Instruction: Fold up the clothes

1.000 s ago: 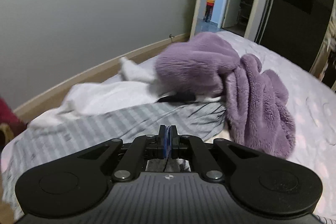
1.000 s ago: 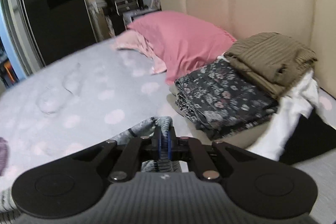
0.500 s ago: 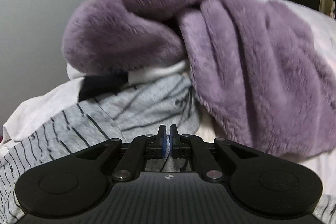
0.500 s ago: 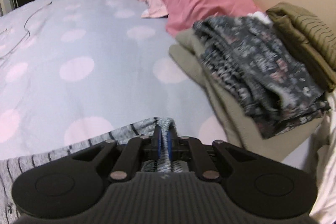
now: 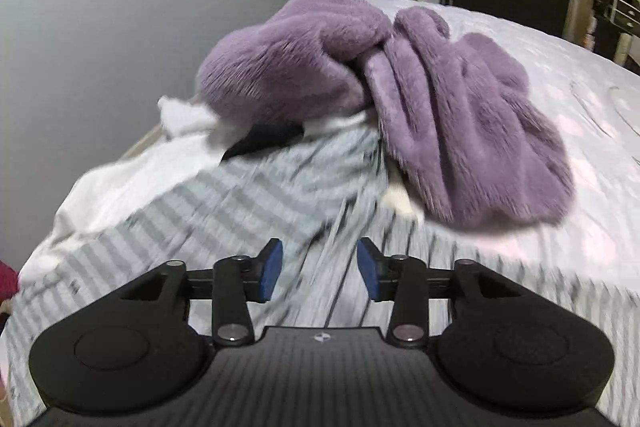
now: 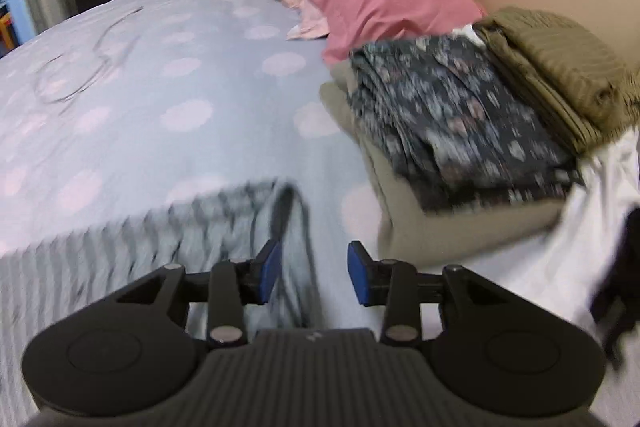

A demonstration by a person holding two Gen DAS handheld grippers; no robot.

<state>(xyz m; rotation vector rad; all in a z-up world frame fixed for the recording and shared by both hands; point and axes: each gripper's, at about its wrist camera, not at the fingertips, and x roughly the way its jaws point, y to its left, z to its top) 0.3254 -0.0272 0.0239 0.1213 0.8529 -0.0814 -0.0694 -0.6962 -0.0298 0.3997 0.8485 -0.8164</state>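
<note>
Both grippers were clamped on the grey striped shirt (image 5: 256, 211) half a second ago; now the left gripper (image 5: 319, 269) and right gripper (image 6: 313, 269) gape wide with nothing between the pads. The shirt lies spread on the polka-dot bedsheet (image 6: 168, 75), one end tucked under the purple fleece (image 5: 440, 107), the other near the folded clothes stack (image 6: 460, 131). No containers around.

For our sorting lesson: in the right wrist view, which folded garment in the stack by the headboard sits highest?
The olive-green ribbed garment. It rests above the dark floral garment, which lies on the beige garment.
</note>
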